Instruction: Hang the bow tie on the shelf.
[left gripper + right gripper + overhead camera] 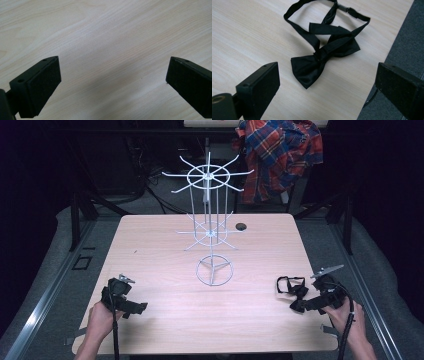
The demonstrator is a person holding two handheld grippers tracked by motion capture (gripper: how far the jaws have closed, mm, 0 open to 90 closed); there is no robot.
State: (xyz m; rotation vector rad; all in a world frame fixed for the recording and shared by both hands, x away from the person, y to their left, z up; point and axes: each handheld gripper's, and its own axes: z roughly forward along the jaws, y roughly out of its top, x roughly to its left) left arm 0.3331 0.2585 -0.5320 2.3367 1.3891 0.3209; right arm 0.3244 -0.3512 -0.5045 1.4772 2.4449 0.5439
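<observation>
Bow tie (324,53) near table edge (387,50) — ungripped

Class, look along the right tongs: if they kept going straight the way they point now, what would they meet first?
Most likely the black satin bow tie lying on the light wooden table. It sits just ahead of the open right tongs, between the lines of their jaws, though how far off is hard to judge.

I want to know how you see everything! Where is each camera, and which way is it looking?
High view: sits above the person's side, looks forward and down on the table, wire rack, both hands with grippers.
Left gripper view: rides the left gripper, looks at bare tabletop between open jaws.
Right gripper view: rides the right gripper, looks at the bow tie ahead of open jaws.
Shared: the bow tie lies in high view too.
</observation>
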